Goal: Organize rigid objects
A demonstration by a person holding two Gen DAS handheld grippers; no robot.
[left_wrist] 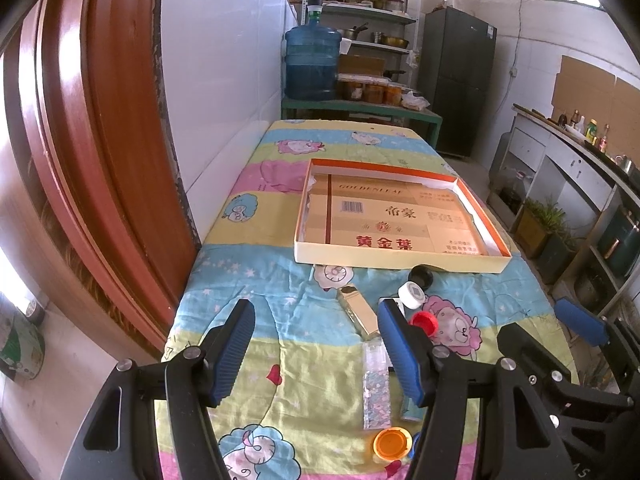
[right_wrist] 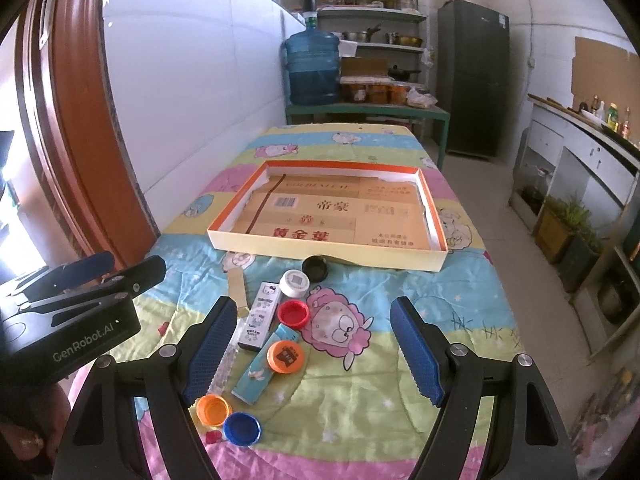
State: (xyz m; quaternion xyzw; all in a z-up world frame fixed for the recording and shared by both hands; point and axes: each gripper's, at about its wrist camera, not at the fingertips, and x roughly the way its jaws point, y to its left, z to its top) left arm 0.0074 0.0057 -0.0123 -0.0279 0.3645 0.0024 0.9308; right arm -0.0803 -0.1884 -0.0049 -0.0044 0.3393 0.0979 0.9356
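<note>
My left wrist camera looked forward between my left gripper fingers, from low over the near end of the table, close to the cloth and angled down. My right wrist camera sat just to its right, likewise low and forward-facing along my right gripper, catching the left tool's body at its left edge. Both views shared the shallow box mid-table, the small items nearer me, and the far shelves.
</note>
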